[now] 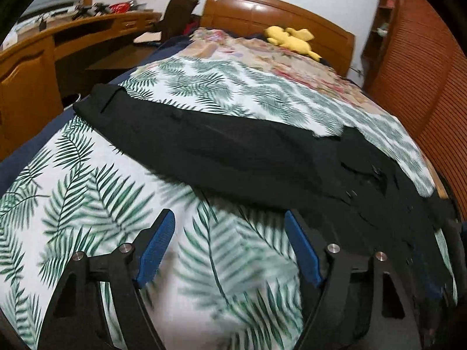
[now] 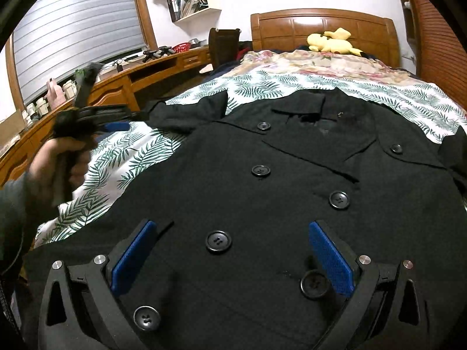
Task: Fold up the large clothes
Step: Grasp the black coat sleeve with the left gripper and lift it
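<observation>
A black double-breasted coat (image 2: 262, 192) lies face up on the bed, collar toward the headboard, with several black buttons. Its left sleeve (image 1: 204, 143) stretches out across the leaf-print sheet (image 1: 87, 192). My right gripper (image 2: 232, 227) is open and empty, hovering over the coat's lower front. My left gripper (image 1: 230, 218) is open and empty, just short of the sleeve's near edge. The left gripper also shows in the right wrist view (image 2: 87, 119), held in a hand to the left of the coat.
A floral blanket (image 2: 321, 61) and a yellow plush toy (image 2: 332, 43) lie near the wooden headboard (image 2: 321, 26). A wooden desk (image 2: 122, 78) with clutter runs along the left. A louvred wardrobe (image 1: 423, 73) stands on the right.
</observation>
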The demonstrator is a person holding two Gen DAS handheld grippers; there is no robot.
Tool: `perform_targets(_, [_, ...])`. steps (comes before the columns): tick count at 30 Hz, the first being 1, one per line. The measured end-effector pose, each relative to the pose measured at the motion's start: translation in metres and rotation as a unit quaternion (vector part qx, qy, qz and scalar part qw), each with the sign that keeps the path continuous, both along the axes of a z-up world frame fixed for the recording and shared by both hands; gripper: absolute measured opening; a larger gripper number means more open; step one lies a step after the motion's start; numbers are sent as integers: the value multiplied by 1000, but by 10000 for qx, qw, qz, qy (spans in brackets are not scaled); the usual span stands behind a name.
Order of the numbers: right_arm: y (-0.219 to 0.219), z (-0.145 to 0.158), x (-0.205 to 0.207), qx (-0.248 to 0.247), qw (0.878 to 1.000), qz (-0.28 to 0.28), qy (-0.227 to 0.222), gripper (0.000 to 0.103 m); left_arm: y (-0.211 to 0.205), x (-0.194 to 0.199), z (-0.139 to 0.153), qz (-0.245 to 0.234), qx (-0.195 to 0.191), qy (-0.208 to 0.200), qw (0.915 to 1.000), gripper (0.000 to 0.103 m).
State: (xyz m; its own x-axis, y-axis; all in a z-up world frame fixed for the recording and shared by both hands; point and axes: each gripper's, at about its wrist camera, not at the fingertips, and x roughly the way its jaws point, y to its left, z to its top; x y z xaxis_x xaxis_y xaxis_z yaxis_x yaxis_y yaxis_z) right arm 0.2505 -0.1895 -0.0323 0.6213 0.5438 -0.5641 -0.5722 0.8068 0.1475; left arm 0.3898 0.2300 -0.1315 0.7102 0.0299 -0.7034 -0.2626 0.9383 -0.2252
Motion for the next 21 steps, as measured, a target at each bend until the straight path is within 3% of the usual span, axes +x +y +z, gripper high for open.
perform_targets(6, [22, -4, 1, 9, 10000, -45, -25, 103, 33, 35, -22, 501, -537, 226, 9970, 77])
perform_targets(12, [33, -4, 6, 16, 10000, -55, -16, 103, 55, 55, -42, 850, -1005, 505, 9900, 54])
perform_targets(14, [33, -4, 6, 15, 10000, -57, -15, 103, 57, 60, -43, 874, -982, 535, 9899, 44])
perform_targets(16, [34, -4, 6, 16, 10000, -60, -21, 103, 56, 66, -41, 791, -948, 523, 9910, 21])
perform_targets(18, [34, -5, 6, 24, 10000, -70, -34, 103, 48, 71, -35, 714, -664, 655, 9931, 8])
perform_targets(21, [34, -6, 6, 36, 9999, -78, -57, 103, 22, 67, -6, 529, -44, 566, 9970, 4])
